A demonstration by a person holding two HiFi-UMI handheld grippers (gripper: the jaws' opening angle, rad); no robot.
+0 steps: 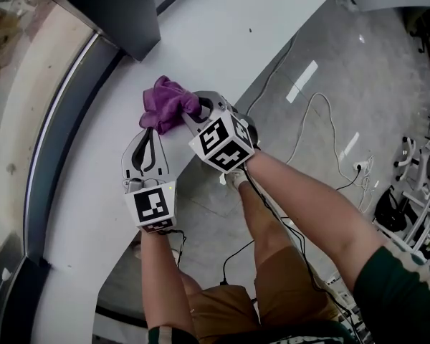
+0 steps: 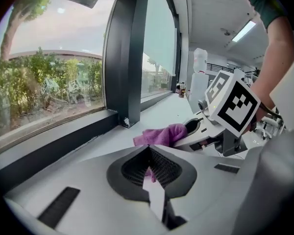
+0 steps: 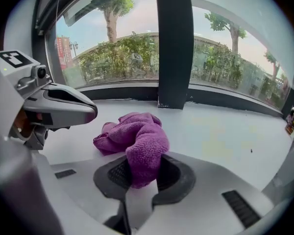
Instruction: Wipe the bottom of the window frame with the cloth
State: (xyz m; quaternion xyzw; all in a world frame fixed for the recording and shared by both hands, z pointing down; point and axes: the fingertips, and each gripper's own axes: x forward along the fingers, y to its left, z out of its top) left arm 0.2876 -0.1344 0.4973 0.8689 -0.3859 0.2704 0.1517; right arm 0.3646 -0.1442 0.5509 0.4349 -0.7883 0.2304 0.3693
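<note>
Your right gripper view shows what the head view hides. The right gripper (image 3: 142, 175) is clenched on a fold of the cloth (image 3: 134, 138). The rest of the cloth lies in a heap on the sill (image 3: 225, 131), just ahead of its jaws. Beyond the heap runs the dark bottom of the window frame (image 3: 122, 90), apart from the cloth.

Your left gripper view shows the left gripper (image 2: 149, 156) with its jaws pressed together. A sliver of purple appears in the slit, and you cannot tell if it is pinched. Only the head view shows that this gripper's tip is just beside the cloth's near corner, left of the right gripper.
</note>
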